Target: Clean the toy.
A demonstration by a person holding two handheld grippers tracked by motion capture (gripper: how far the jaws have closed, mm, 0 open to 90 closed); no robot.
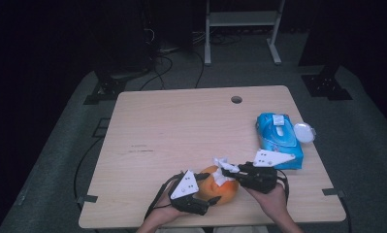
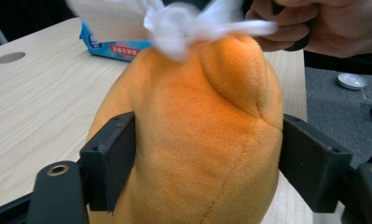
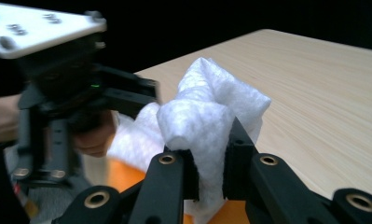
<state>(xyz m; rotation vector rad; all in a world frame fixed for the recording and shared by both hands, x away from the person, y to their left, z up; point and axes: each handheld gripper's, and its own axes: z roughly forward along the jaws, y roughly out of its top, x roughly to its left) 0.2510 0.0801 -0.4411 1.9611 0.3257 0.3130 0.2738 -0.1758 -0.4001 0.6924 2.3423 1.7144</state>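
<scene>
An orange plush toy point(image 1: 223, 190) point(image 2: 197, 140) lies near the table's front edge. My left gripper point(image 1: 211, 193) point(image 2: 207, 158) is shut on it, one black jaw pressed into each side of its soft body. A crumpled white wipe point(image 1: 224, 167) point(image 2: 183, 23) point(image 3: 211, 112) rests on top of the toy. My right gripper point(image 1: 231, 171) point(image 3: 210, 173) is shut on that wipe, with the cloth bunched between its pads. In the right gripper view, the left gripper point(image 3: 72, 93) stands close on the left, above a patch of orange plush point(image 3: 123, 177).
A blue pack of wet wipes point(image 1: 280, 141) point(image 2: 113, 45) lies at the table's right, with a small round white lid point(image 1: 304, 132) beside it at the edge. A cable hole point(image 1: 236, 99) sits far back. The wooden table point(image 1: 171, 131) stretches out to the left.
</scene>
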